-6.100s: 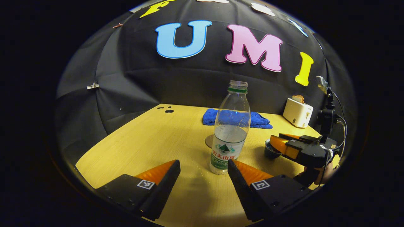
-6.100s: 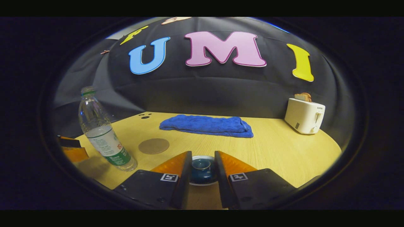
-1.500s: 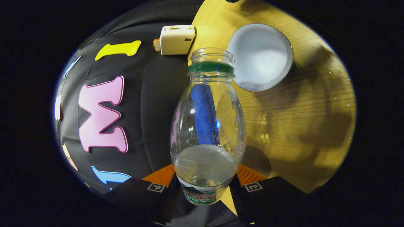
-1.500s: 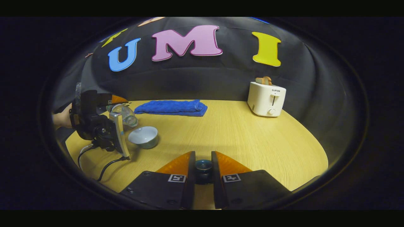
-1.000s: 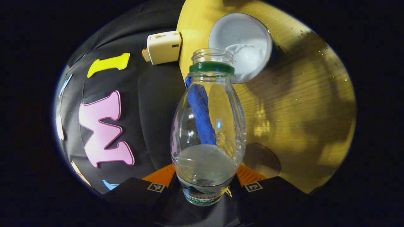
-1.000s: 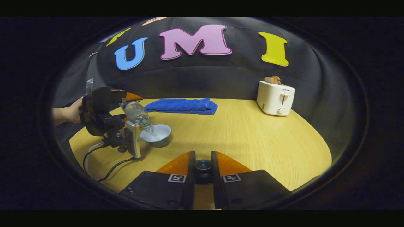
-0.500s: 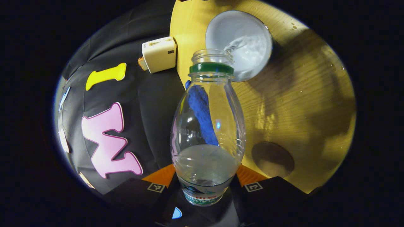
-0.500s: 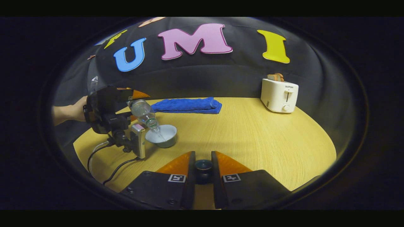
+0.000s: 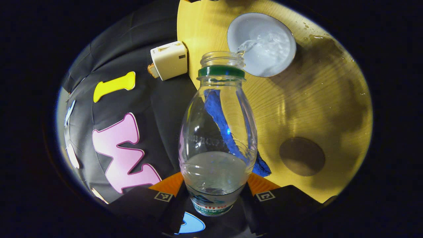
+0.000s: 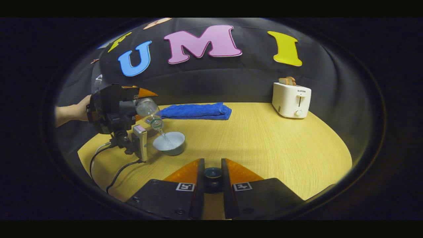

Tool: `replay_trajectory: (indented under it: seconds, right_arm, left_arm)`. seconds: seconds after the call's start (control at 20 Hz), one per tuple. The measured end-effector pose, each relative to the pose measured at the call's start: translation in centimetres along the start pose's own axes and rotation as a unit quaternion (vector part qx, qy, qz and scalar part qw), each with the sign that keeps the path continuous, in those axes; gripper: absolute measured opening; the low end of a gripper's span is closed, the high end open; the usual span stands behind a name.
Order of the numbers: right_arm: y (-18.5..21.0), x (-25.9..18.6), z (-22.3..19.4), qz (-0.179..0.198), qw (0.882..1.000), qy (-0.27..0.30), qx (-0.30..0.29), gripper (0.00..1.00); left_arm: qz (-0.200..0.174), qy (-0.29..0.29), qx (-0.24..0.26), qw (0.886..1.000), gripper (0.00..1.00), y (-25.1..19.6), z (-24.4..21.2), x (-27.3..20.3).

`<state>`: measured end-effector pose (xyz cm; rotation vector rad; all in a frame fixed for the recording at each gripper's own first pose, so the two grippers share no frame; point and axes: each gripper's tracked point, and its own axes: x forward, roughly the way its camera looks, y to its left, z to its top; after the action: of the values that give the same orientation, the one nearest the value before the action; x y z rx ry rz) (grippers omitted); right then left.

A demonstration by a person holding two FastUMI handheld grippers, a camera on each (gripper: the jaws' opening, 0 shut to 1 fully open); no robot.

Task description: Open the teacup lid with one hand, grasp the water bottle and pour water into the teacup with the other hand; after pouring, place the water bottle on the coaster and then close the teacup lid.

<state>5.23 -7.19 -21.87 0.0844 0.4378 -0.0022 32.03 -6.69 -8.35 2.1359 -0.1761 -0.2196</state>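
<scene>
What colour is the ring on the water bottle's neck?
Green; the ring on the water bottle shows best in the left gripper view.

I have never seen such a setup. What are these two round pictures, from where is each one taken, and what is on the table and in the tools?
There is no robot here. A person holds a two-finger tool in each hand, and a fisheye camera rides on each tool and looks along its fingers.

In the left gripper view, the left tool is shut on a water bottle, tipped so that water runs from its mouth into the open teacup. This camera is tilted with the bottle, so the table looks turned.

In the right gripper view, the right tool pinches the dark teacup lid above the table. Farther off you see the person's hand with the left tool, pouring.

Also on the table: a round coaster, a folded blue towel and a white toaster with bread in it.
</scene>
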Motion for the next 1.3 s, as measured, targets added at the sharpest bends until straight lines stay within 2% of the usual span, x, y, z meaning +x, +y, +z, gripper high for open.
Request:
replay_trajectory:
  seconds: [0.4,0.55,0.75,1.3]
  right_arm:
    - [0.2,-0.6,0.3,-0.007,1.0,-0.011,-0.001,0.27]
    - [1.1,-0.6,0.2,0.001,1.0,-0.011,0.012,0.27]
    - [1.7,-0.6,0.1,0.013,1.0,-0.011,-0.007,0.27]
    - [0.8,-0.4,1.3,0.002,1.0,-0.026,0.0,0.27]
  left_arm:
    - [0.004,-0.015,0.05,0.999,0.76,1.6,0.2,0.4]
    - [0.006,-0.023,0.066,0.998,0.76,2.1,0.5,0.6]
    - [0.013,-0.036,0.087,0.995,0.76,3.2,1.1,0.7]
    - [0.018,-0.057,0.121,0.991,0.76,3.1,1.7,0.8]
